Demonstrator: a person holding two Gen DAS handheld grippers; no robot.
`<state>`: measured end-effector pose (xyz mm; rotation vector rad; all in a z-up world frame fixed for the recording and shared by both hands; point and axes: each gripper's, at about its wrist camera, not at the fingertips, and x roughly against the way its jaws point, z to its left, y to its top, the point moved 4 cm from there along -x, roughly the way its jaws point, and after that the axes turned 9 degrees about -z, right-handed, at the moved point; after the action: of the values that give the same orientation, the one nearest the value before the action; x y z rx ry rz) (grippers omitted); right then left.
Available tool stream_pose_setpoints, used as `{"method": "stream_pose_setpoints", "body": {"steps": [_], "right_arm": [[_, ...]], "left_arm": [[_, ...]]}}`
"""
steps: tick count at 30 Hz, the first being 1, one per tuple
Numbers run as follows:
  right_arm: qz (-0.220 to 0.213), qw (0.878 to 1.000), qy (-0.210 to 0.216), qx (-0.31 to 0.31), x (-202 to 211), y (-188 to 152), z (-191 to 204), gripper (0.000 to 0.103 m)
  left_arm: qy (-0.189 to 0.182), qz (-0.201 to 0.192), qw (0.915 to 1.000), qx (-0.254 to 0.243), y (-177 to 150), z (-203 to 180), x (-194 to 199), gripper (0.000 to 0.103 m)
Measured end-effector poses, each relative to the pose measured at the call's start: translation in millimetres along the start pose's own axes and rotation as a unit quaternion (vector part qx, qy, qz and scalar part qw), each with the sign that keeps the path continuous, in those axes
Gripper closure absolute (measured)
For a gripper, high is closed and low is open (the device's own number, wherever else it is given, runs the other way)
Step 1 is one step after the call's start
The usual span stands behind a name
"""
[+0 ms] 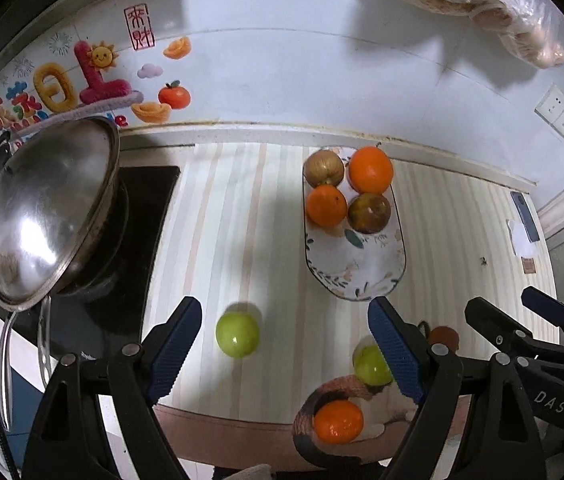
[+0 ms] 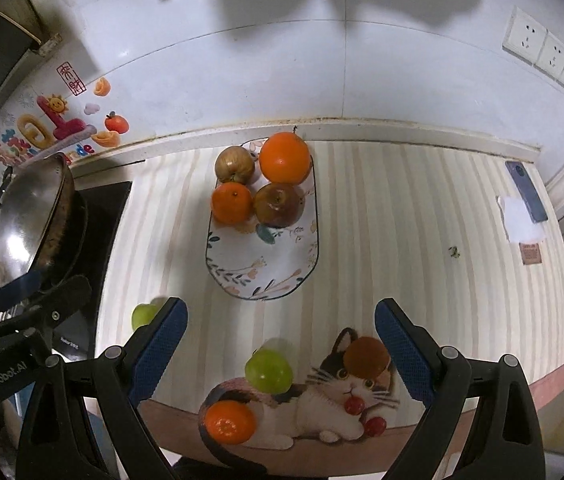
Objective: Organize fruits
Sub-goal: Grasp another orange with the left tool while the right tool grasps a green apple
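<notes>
An oval floral plate lies at the back of the striped counter and holds two oranges, a tan apple and a dark apple. Loose on the counter lie a green apple, a second green apple, an orange and a brown fruit. My left gripper is open, above the first green apple. My right gripper is open, above the second green apple.
A steel wok lid leans on a pan over a black cooktop at the left. A cat picture marks the mat's front edge. A phone and paper lie at the far right. The wall runs behind the plate.
</notes>
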<state>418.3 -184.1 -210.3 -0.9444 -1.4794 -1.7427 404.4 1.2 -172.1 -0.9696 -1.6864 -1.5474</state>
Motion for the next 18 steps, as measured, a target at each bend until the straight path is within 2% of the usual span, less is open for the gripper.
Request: {"method": "stream_pose_setpoints", "body": {"steps": [2,5,8,11,13,18], "right_arm": [[0.01,1.0,0.007,-0.01,-3.9,-8.4,-2.9,0.006],[0.032,0.999,0.016,-0.034,-14.4,-26.5,-15.8,0.006],[0.047,0.997,0.005,-0.056,-28.6,-45.4,-35.0,0.006],[0.072,0.994,-0.01,-0.079,-45.4,-64.2,-58.5,0.006],[0.092,0.991,-0.014,-0.095,-55.7,-79.4,-72.6,0.006],[0.117,0.988,-0.022,-0.103,-74.0,-104.3,-89.8,0.006]], "left_arm": [[-0.006,0.008,0.9999,-0.001,-8.0,-2.2,-2.8,0.018],[-0.019,0.04,0.9989,-0.016,-31.3,-11.0,-18.7,0.01],[-0.027,0.078,0.9957,-0.041,-61.3,-21.7,-39.4,0.01],[-0.046,0.133,0.9879,-0.065,-99.5,-36.7,-62.4,0.01],[-0.058,0.173,0.9796,-0.084,-124.2,-49.9,-75.4,0.01],[-0.068,0.229,0.9636,-0.121,-163.9,-76.0,-103.3,0.01]]}}
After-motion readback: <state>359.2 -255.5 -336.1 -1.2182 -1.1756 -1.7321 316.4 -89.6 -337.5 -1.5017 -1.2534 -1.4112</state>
